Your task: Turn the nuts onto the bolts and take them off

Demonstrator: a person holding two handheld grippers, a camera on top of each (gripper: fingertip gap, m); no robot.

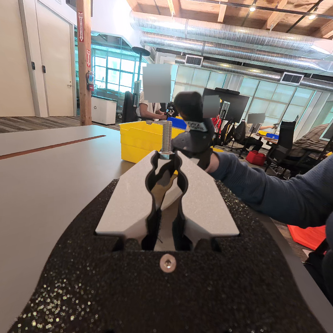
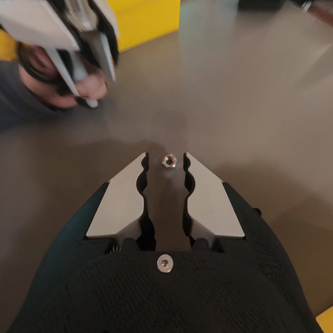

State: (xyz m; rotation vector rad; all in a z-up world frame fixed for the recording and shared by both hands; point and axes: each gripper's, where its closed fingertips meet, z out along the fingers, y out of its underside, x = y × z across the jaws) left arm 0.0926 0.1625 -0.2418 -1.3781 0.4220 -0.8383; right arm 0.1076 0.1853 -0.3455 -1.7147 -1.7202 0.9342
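Note:
My left gripper (image 1: 166, 156) is shut on the head of a silver bolt (image 1: 166, 137), which stands upright with its bare threaded shank pointing up. In the right wrist view my right gripper (image 2: 166, 155) is open and points down at the grey table (image 2: 225, 100). A small silver hex nut (image 2: 169, 161) lies flat on the table between its fingertips, touching neither. The left gripper also shows blurred at the upper left of the right wrist view (image 2: 86, 23), held by a hand. The right gripper's black body (image 1: 193, 137) shows behind the bolt in the left wrist view.
A yellow bin (image 1: 140, 142) stands on the table just beyond the bolt; it also shows in the right wrist view (image 2: 147, 19). Blue bins (image 1: 177, 121) sit behind it. A blue-sleeved arm (image 1: 270, 191) reaches in from the right. People sit at desks farther back.

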